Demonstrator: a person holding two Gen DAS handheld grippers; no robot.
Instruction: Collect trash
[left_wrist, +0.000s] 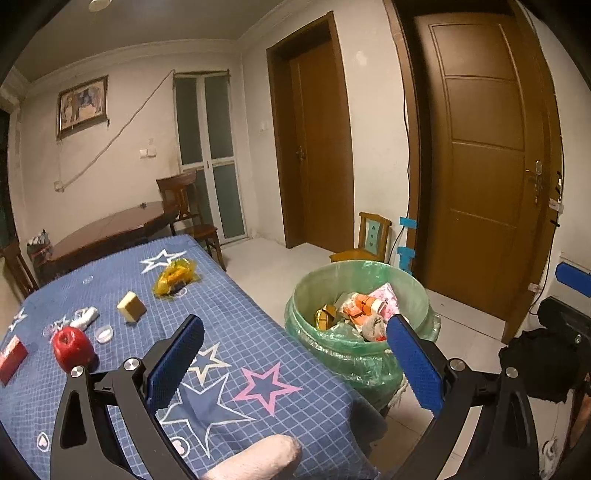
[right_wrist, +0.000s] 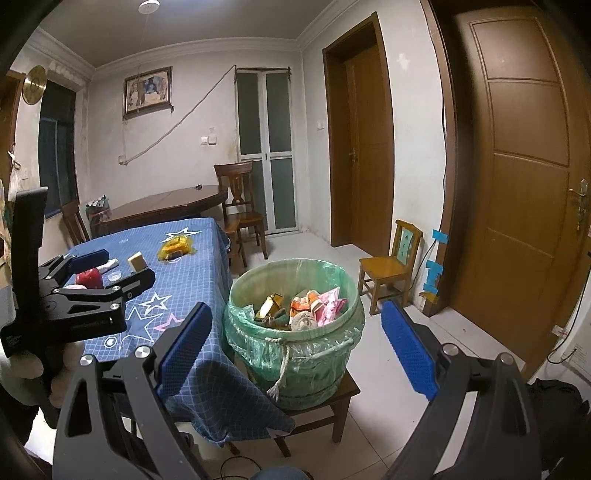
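1. Both grippers' fingers stand wide, holding nothing: left gripper (left_wrist: 295, 363) over the blue star-patterned bench (left_wrist: 236, 354), right gripper (right_wrist: 295, 349) facing the green-lined round bin (right_wrist: 295, 325).
2. Trash lies left on the bench: red flat packet (left_wrist: 11, 358), white crumpled tissue (left_wrist: 85, 318), yellow crinkled wrapper (left_wrist: 174, 277).
3. Best to skip the red apple (left_wrist: 73, 348) and close squarely on one piece.

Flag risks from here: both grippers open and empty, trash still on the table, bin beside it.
1. The red apple sits among the scraps, touching distance from the white cap and crumpled wrapper; a loose grab could take or roll it.
2. The bin stands on a low stool, already fairly full; light pieces may spill.
3. The tablecloth hangs near the bin; the left gripper or right gripper could snag it.
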